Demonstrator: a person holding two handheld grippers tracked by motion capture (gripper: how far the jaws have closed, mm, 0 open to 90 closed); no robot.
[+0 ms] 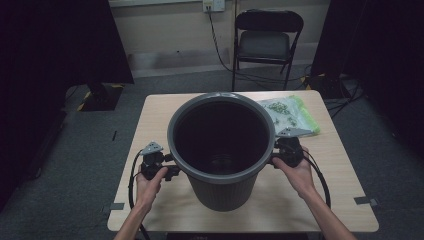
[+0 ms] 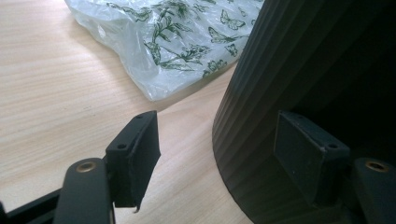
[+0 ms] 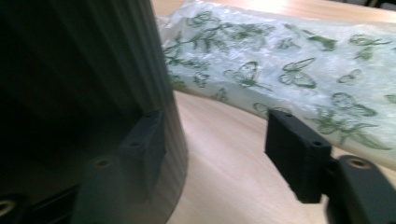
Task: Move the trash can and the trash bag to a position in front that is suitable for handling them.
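A dark grey ribbed bin (image 1: pixel 225 192) stands upright in the middle of the light wooden table (image 1: pixel 150 120), and nothing shows inside it. My left gripper (image 1: pixel 170 166) is at the bin's left side, below the rim. In the left gripper view the left gripper (image 2: pixel 217 123) is open, one jaw in front of the bin wall (image 2: pixel 303 60) and the other over bare table. My right gripper (image 1: pixel 274 156) is at the bin's right side. It (image 3: pixel 215 123) is open too, one jaw before the bin wall (image 3: pixel 84 60) and the other over the table.
A clear plastic bag (image 1: pixel 290 114) printed with green butterflies lies at the table's back right, behind the bin; it also shows as the bag (image 2: pixel 177 42) and the bag (image 3: pixel 289 70). A black folding chair (image 1: pixel 265 40) and floor cables are beyond the table.
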